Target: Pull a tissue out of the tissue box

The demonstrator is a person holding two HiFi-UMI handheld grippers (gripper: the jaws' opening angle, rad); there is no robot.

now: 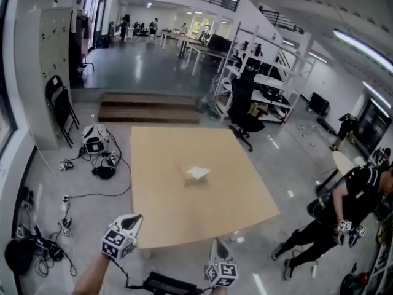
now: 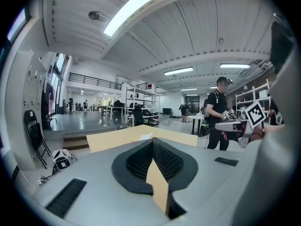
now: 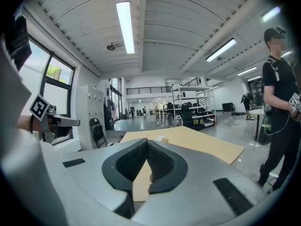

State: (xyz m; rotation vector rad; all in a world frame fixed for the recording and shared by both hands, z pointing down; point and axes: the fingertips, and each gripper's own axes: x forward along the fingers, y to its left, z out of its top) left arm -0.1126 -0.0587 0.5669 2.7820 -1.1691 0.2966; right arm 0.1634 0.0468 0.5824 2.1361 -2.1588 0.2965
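Nearest, my left claw (image 1: pixel 131 220) and right claw (image 1: pixel 218 246): jaws of both together, nothing between, both short of near edge of table (image 1: pixel 184 217). Straight ahead, tissue box (image 1: pixel 198 174) sits at table's middle, well apart from both claws. Right claw looks nearer, box lying more to its side. Box's long axis too small to tell.

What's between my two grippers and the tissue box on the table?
Nothing but bare table. The head view shows no object between the left gripper, the right gripper and the tissue box.
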